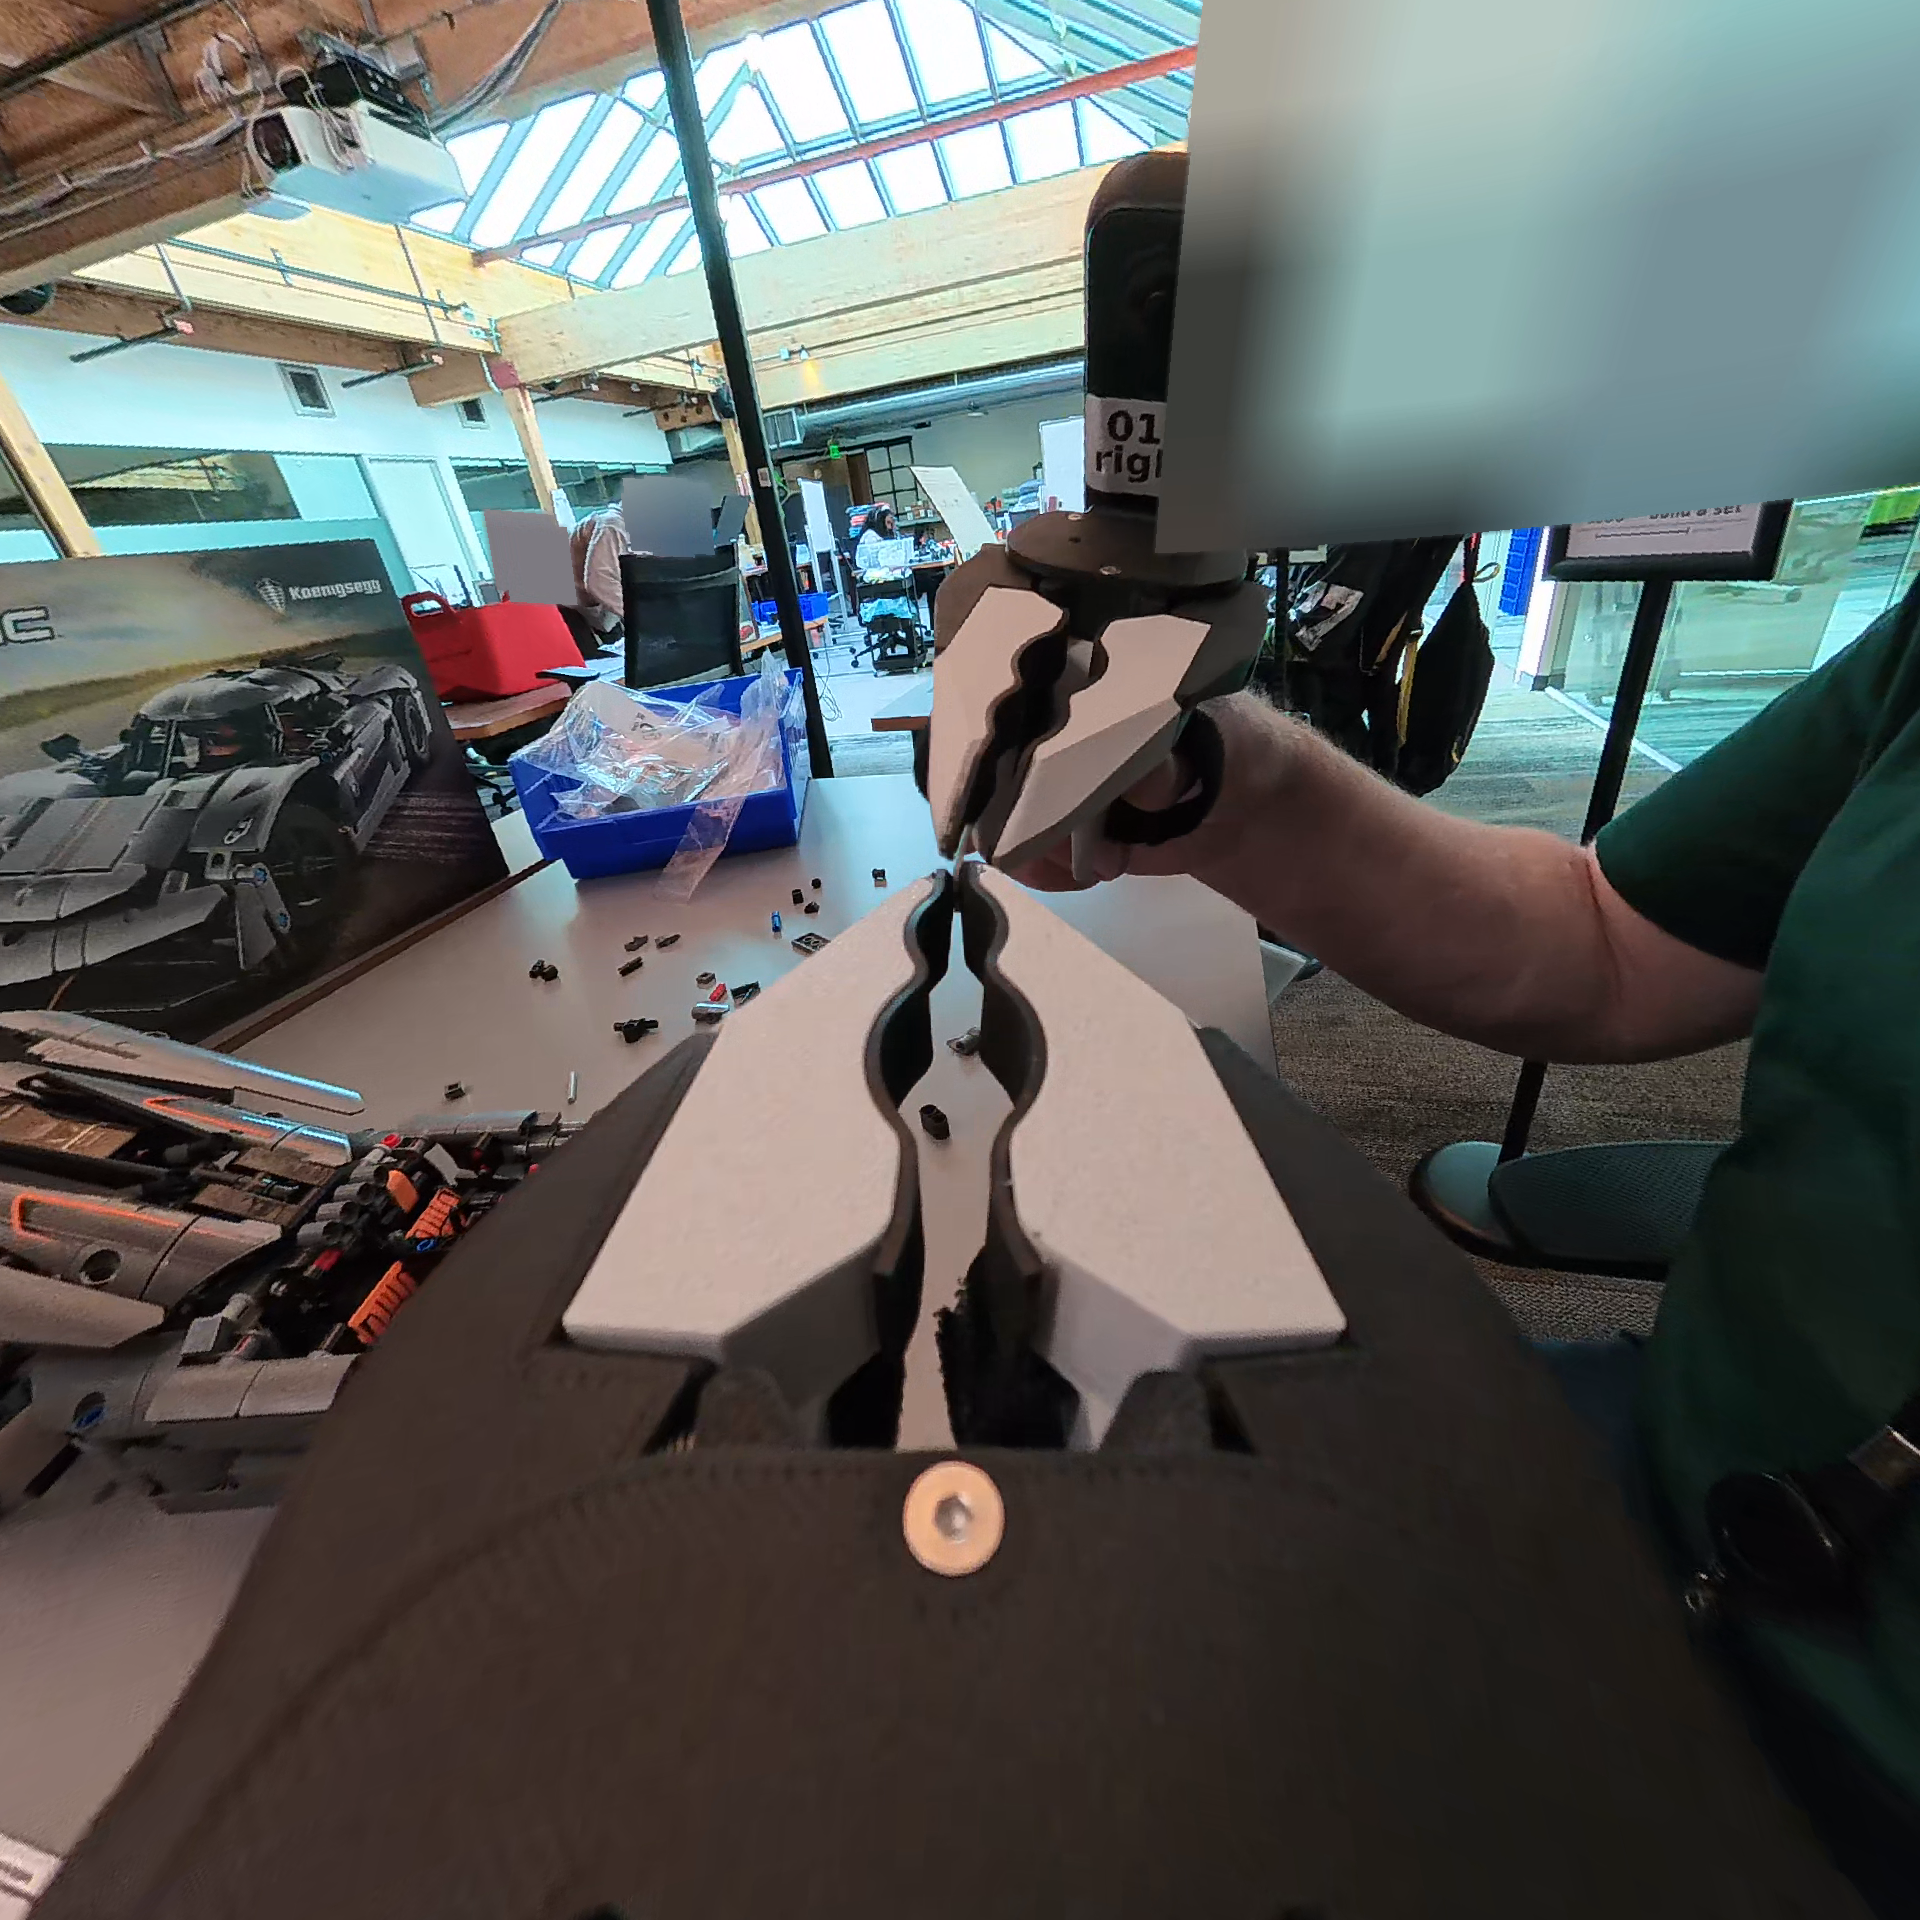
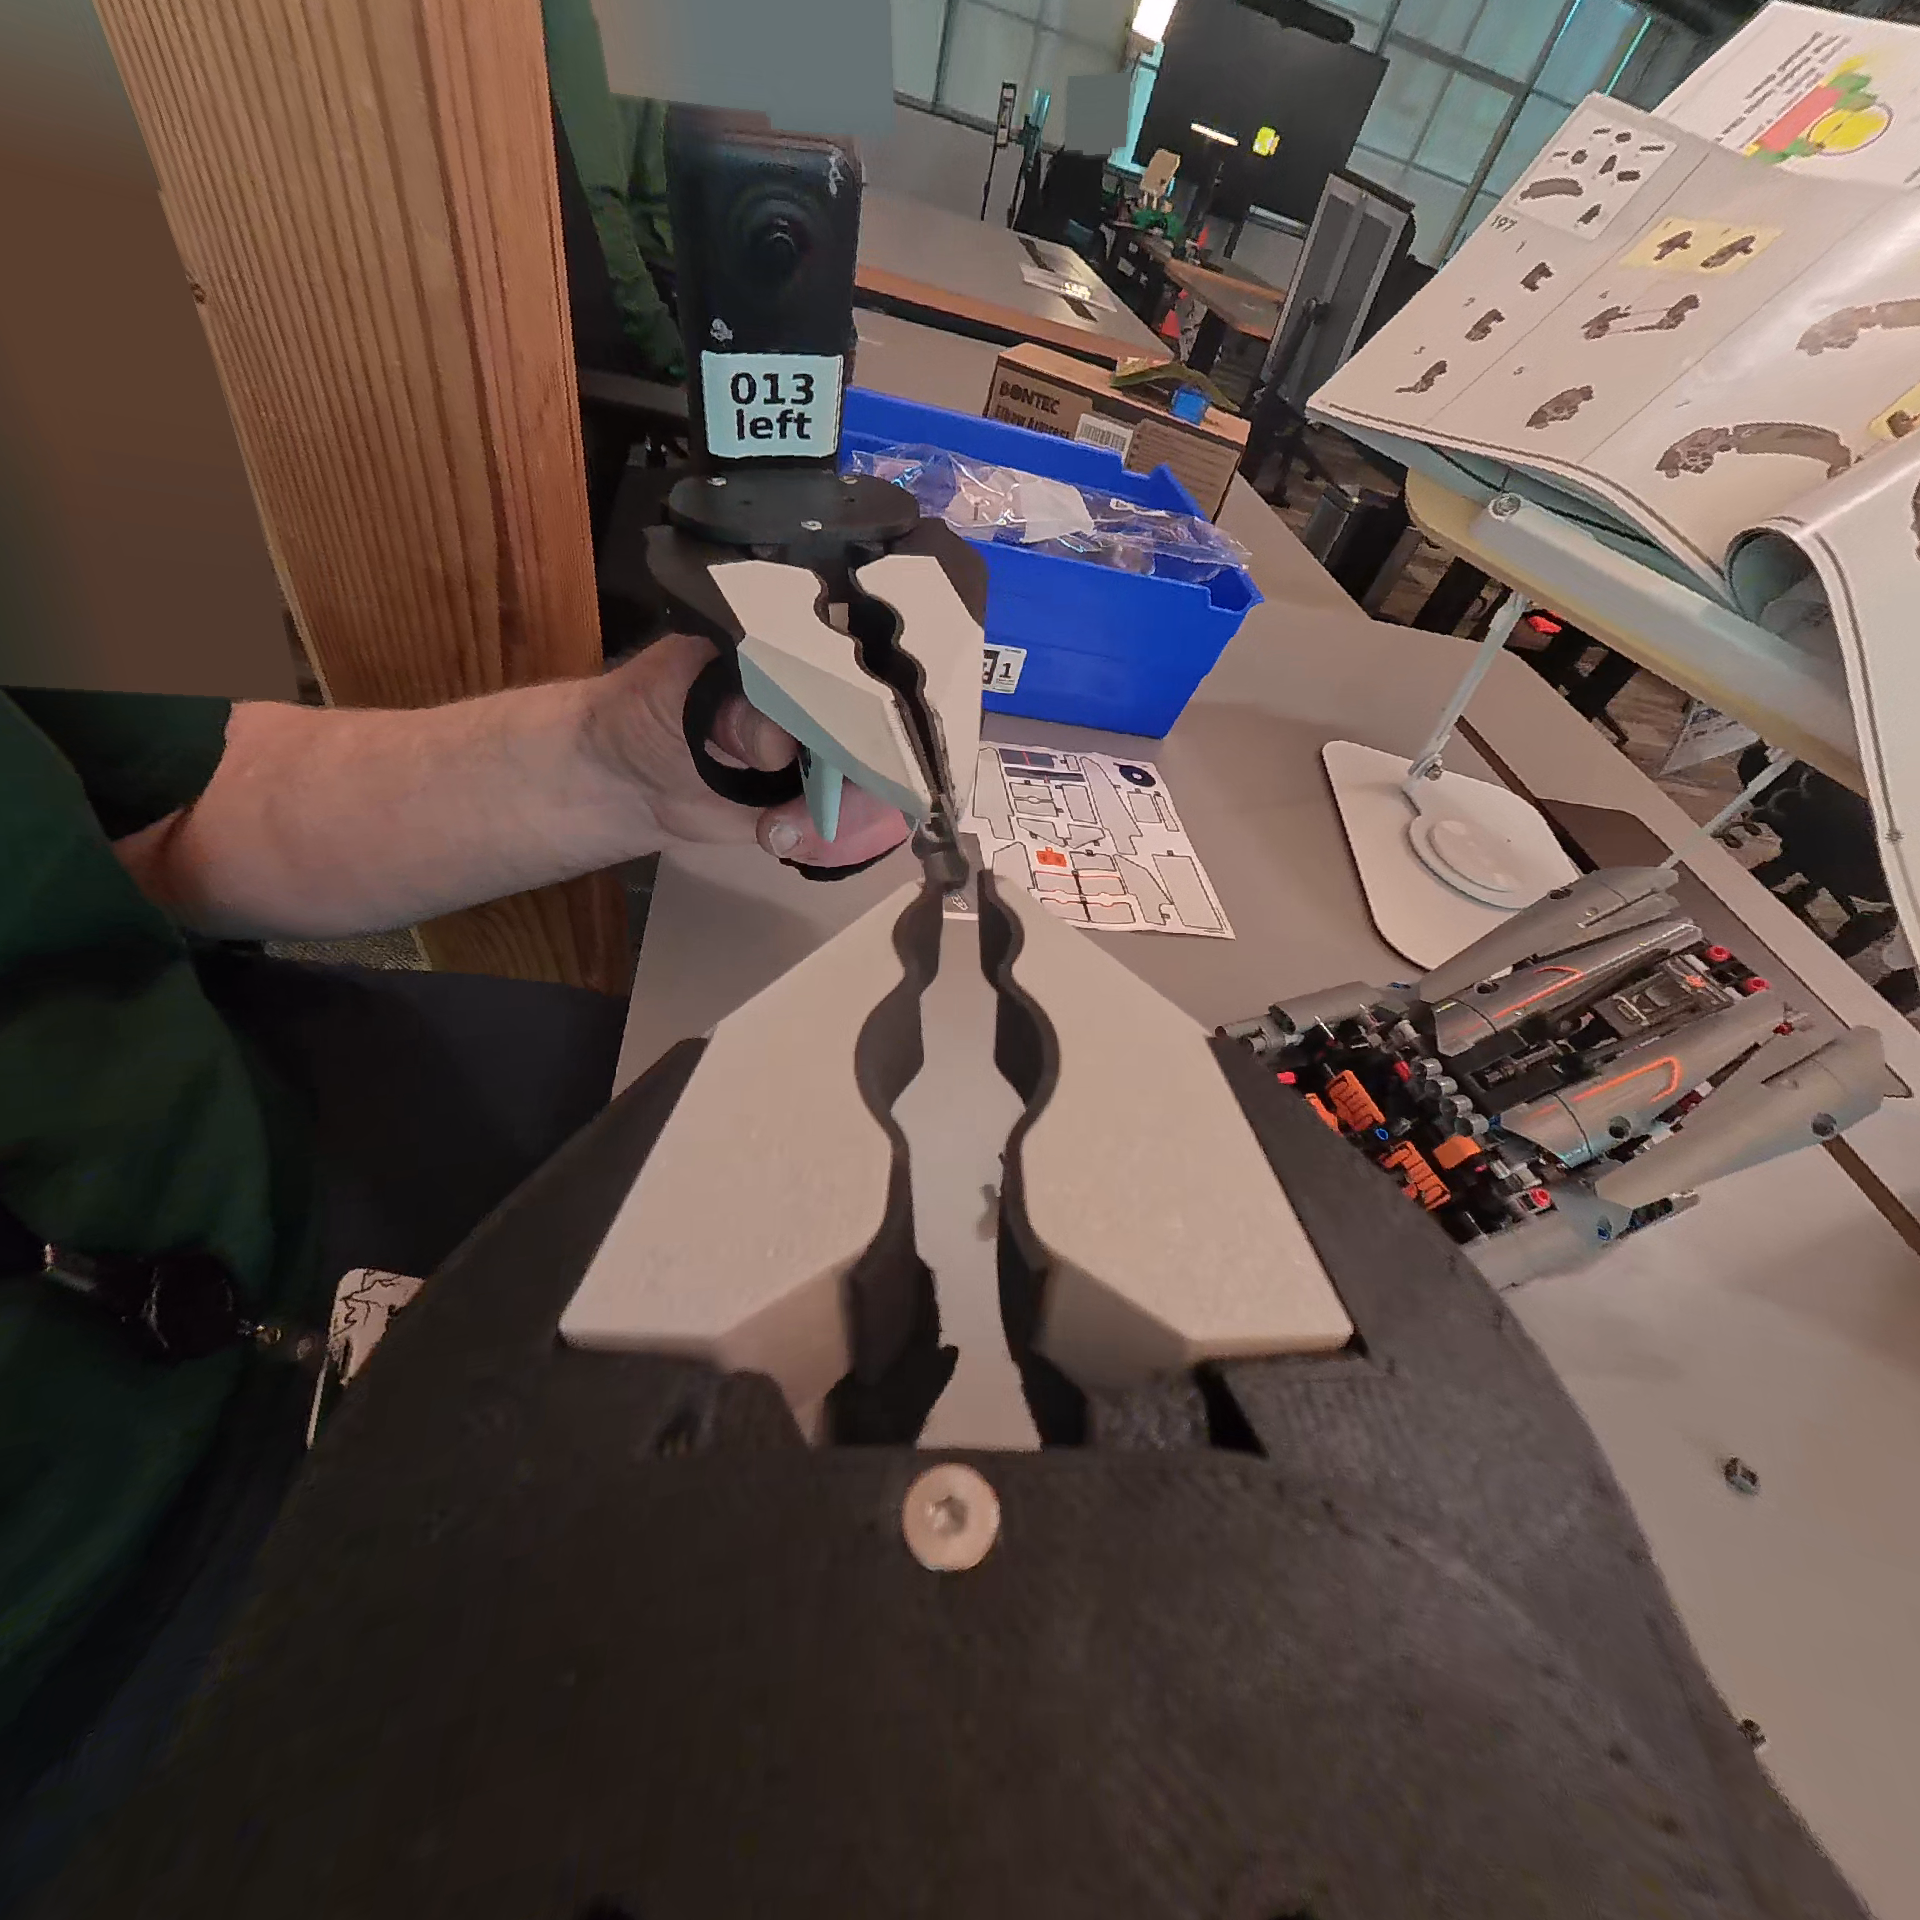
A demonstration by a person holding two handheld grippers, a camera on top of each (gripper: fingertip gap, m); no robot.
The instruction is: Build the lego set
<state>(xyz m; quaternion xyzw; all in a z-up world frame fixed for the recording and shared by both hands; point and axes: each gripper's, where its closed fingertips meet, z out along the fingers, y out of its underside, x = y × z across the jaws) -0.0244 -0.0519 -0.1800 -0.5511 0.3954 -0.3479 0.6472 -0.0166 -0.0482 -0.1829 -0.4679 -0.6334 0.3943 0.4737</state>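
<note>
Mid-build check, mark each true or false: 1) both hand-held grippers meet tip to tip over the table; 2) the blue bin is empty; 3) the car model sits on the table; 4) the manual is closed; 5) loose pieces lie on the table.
1) True: the left hand-held gripper and right hand-held gripper meet tip to tip, pinching a small part.
2) False: the blue bin holds plastic bags.
3) True: the car model is on the table.
4) False: the manual lies open.
5) True: loose pieces.
</note>
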